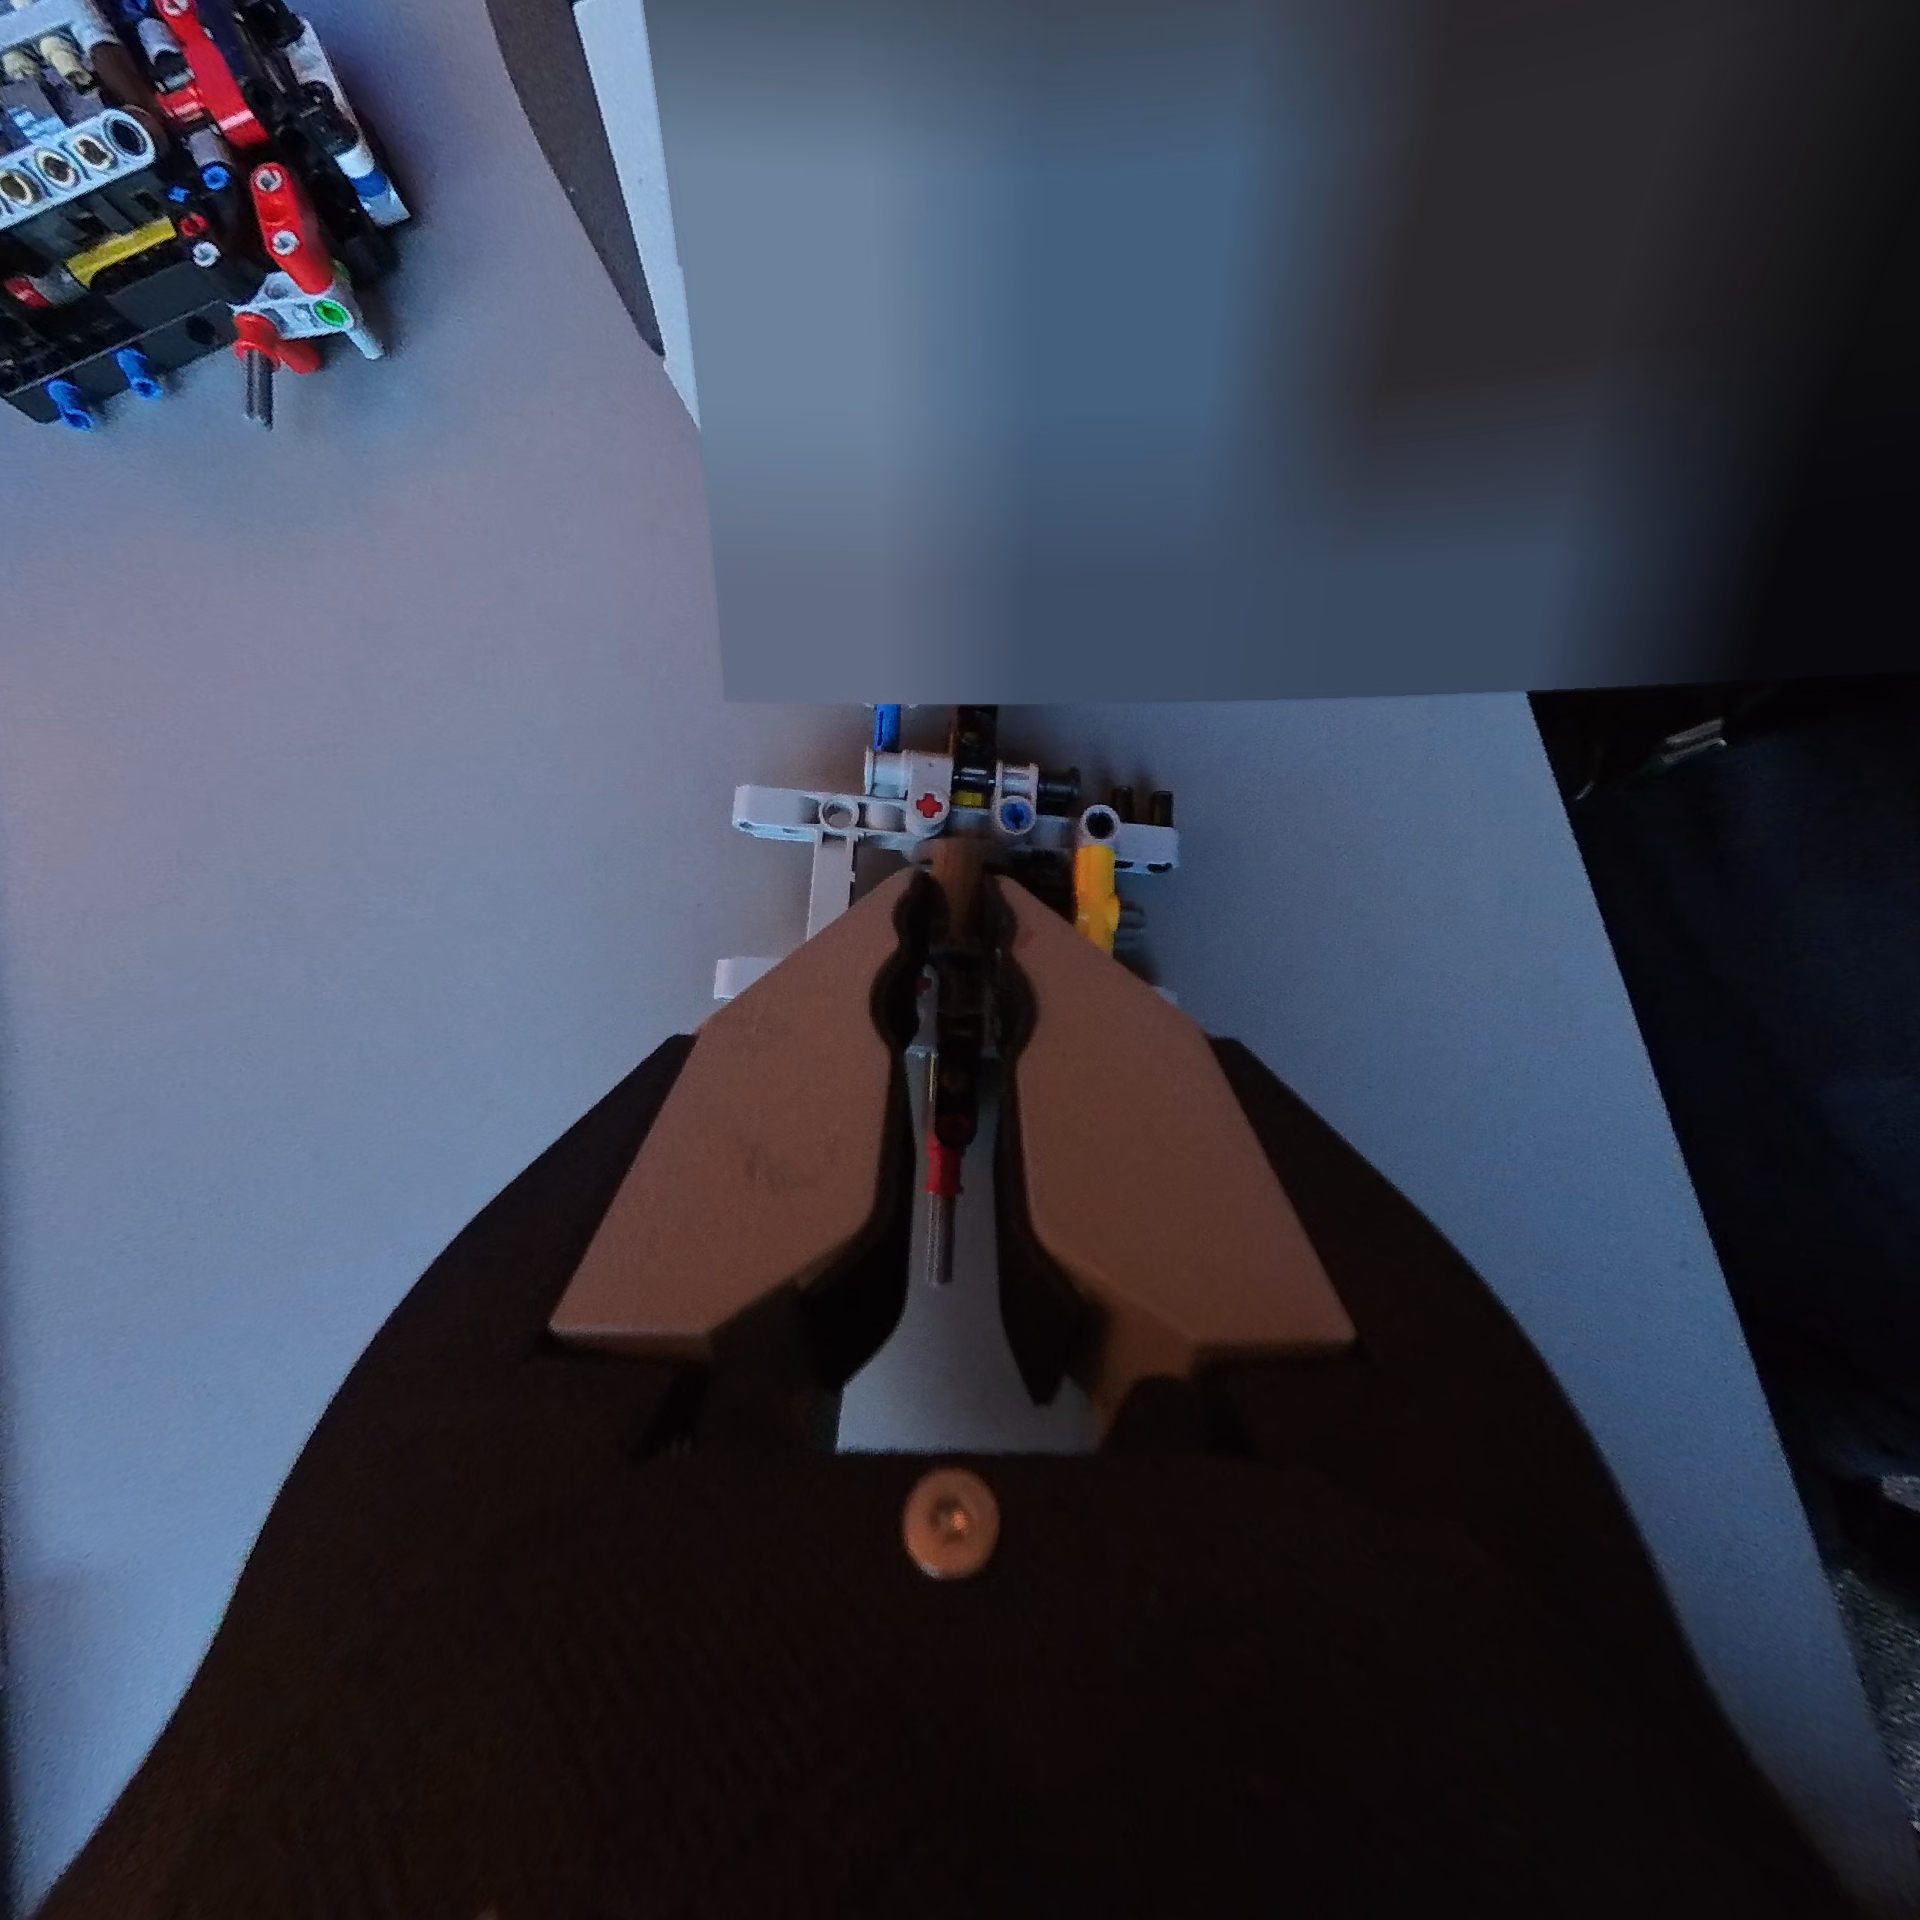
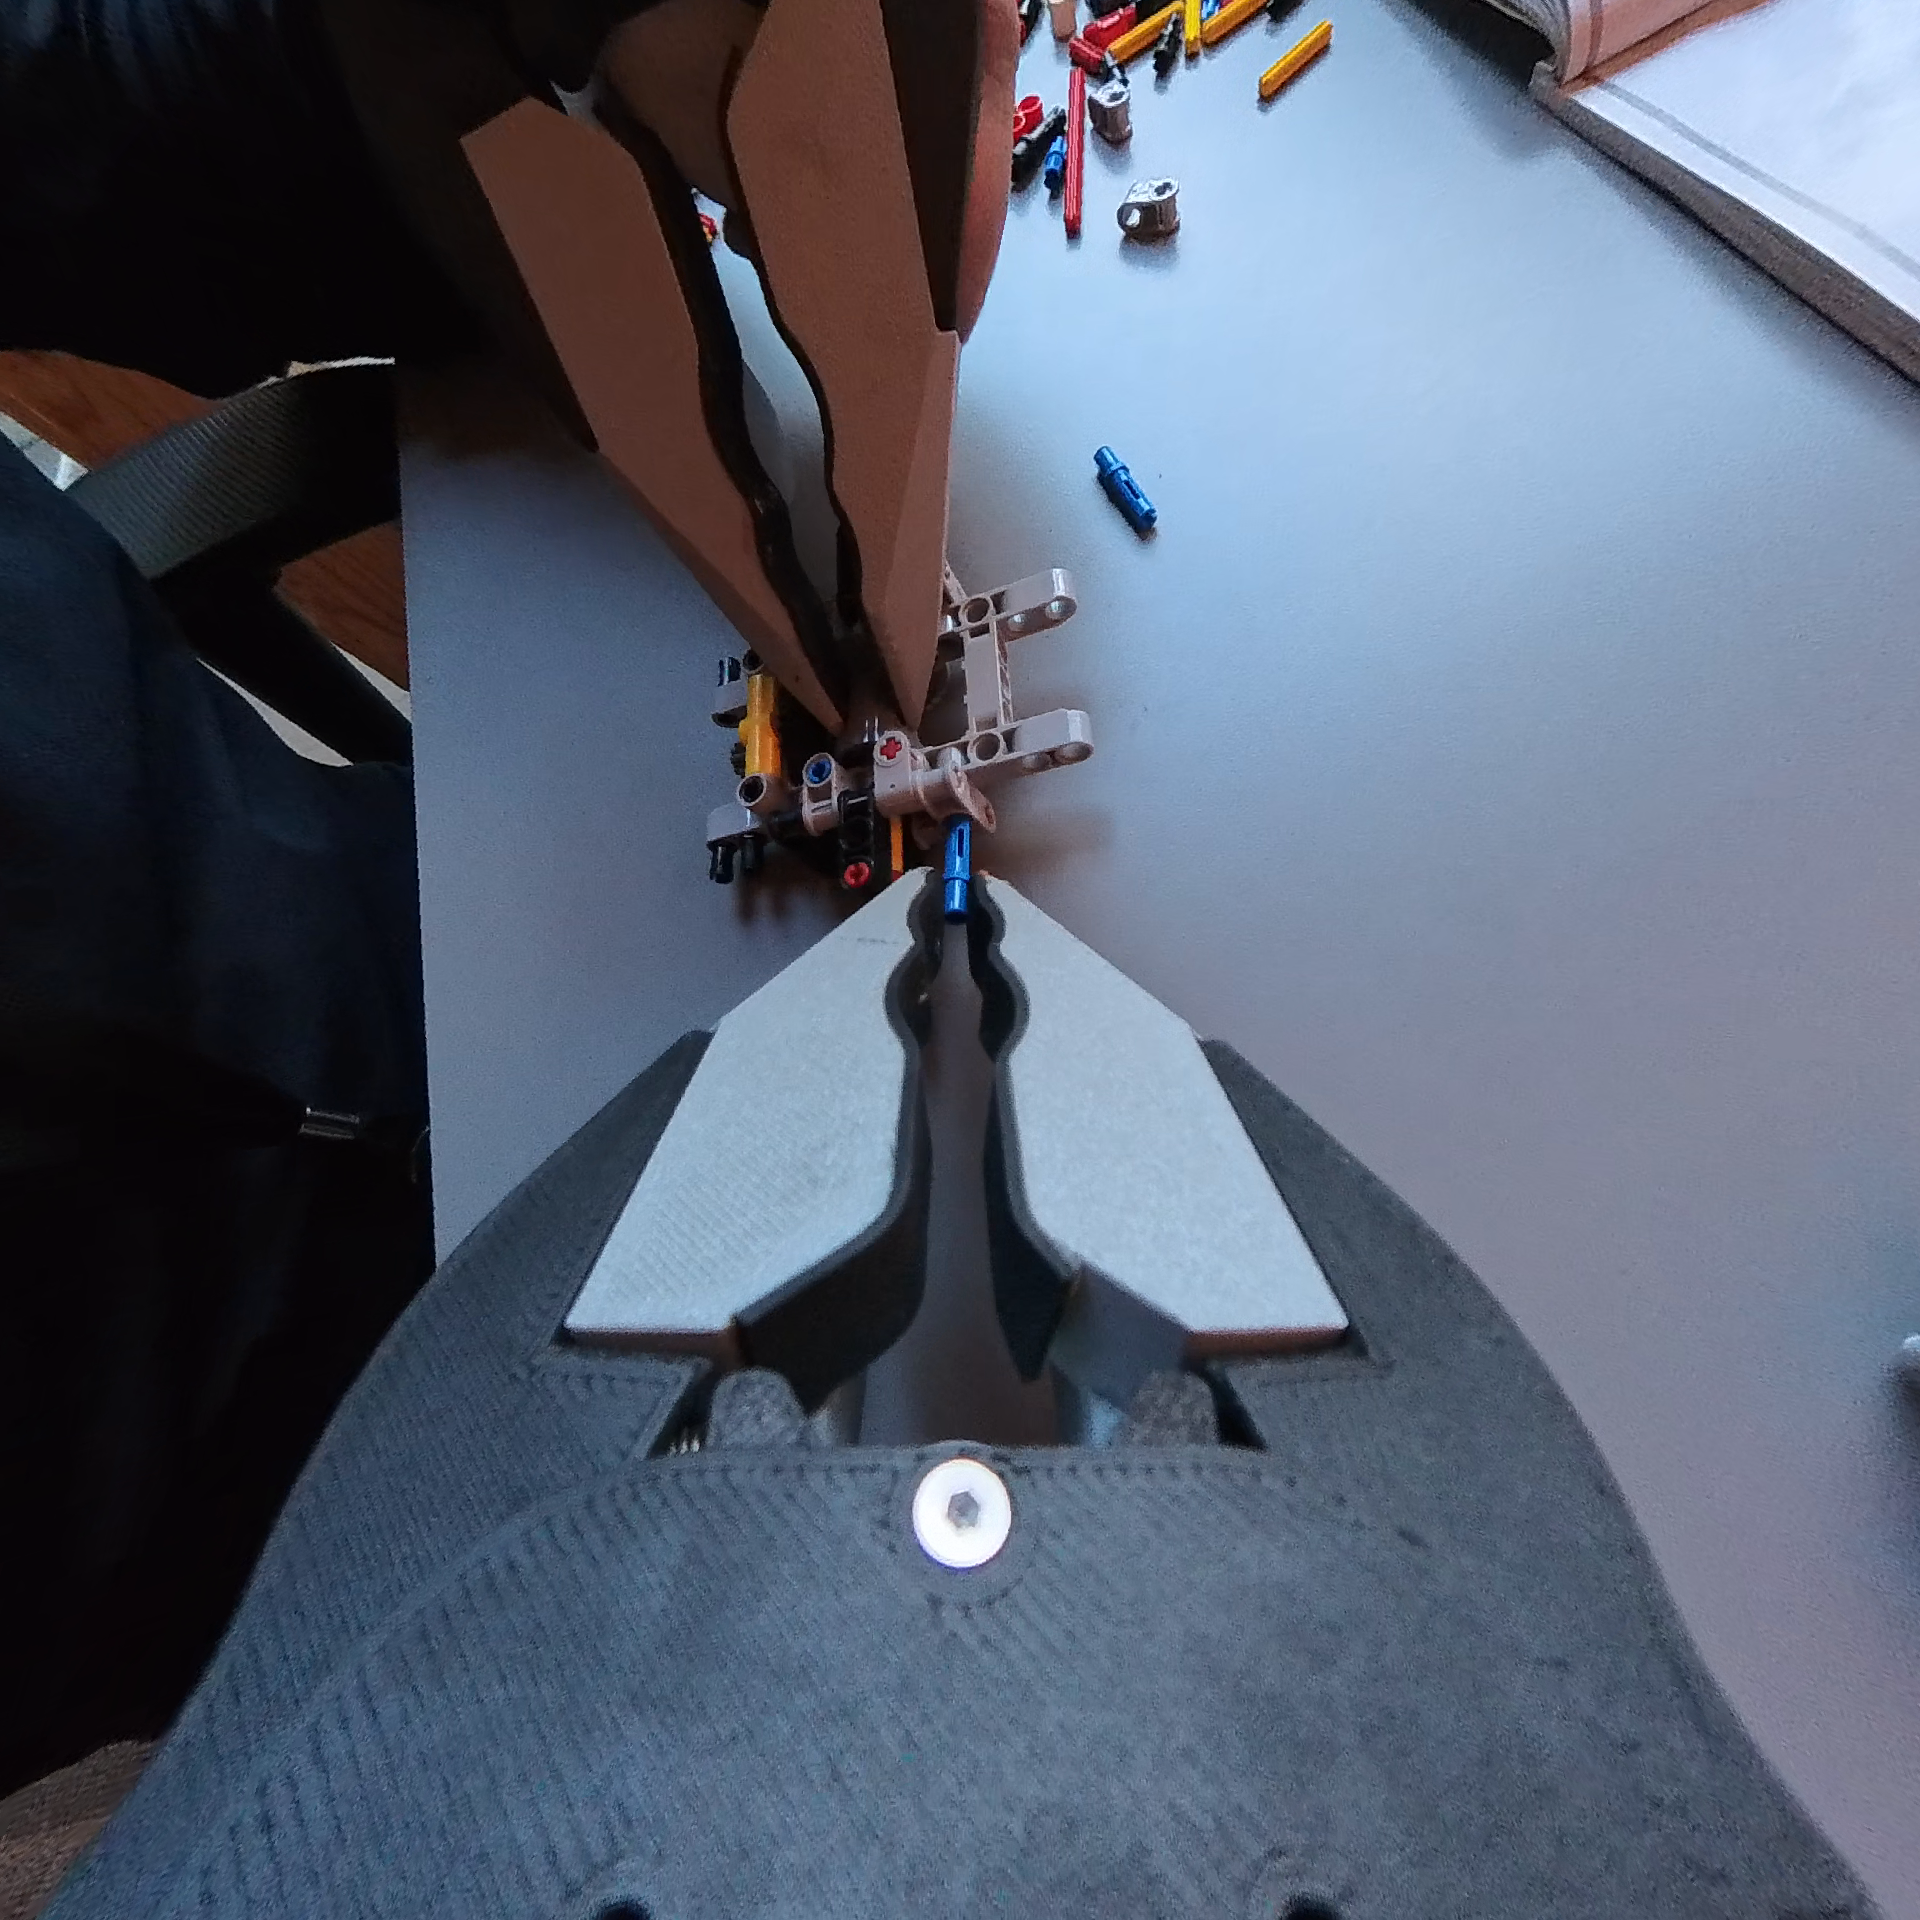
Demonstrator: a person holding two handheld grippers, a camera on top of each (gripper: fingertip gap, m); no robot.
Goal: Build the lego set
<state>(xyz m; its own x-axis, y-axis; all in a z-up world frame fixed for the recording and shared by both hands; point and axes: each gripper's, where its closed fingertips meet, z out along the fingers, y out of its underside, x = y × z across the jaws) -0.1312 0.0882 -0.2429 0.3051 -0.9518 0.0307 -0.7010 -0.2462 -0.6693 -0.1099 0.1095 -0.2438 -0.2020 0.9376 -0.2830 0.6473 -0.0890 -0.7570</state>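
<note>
Notably, no legible writing appears on the grey brick assembly [image 2: 914, 758]. The left gripper [image 2: 878, 722] is clamped on its central part; the right gripper [image 2: 956, 883] pinches a blue pin [image 2: 956, 868] at its near edge.

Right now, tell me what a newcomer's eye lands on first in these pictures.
The small grey beam assembly near the table's edge, with the left gripper clamped on it from above. Facing it, the right gripper pinches a blue pin right at the assembly. A scatter of loose pieces lies farther back.
</note>
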